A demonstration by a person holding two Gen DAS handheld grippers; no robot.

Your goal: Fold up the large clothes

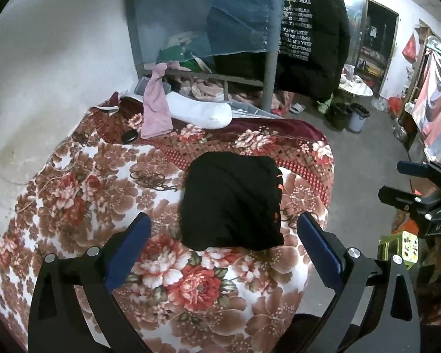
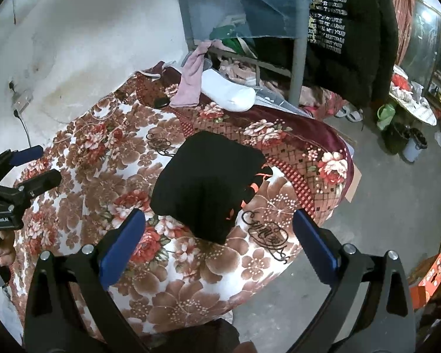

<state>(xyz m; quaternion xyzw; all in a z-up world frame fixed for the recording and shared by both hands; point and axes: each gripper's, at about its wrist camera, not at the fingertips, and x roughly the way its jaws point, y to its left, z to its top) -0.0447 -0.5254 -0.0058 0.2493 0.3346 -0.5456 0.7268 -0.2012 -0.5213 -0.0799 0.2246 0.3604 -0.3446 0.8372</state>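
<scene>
Two grippers, left gripper (image 1: pixel 220 253) and right gripper (image 2: pixel 217 250), both spread wide, empty | black garment (image 1: pixel 230 200) folded compact on floral blanket (image 1: pixel 82 194) near bed edge | risk: nudge could unfold it or slide it floorward

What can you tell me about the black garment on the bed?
The black garment is folded into a compact, roughly square bundle of soft, faintly ribbed-looking fabric, lying flat on the floral blanket. Small orange bits show along its right edge. Nothing grips it: the left tool and right tool are both open, apart from it.
</scene>
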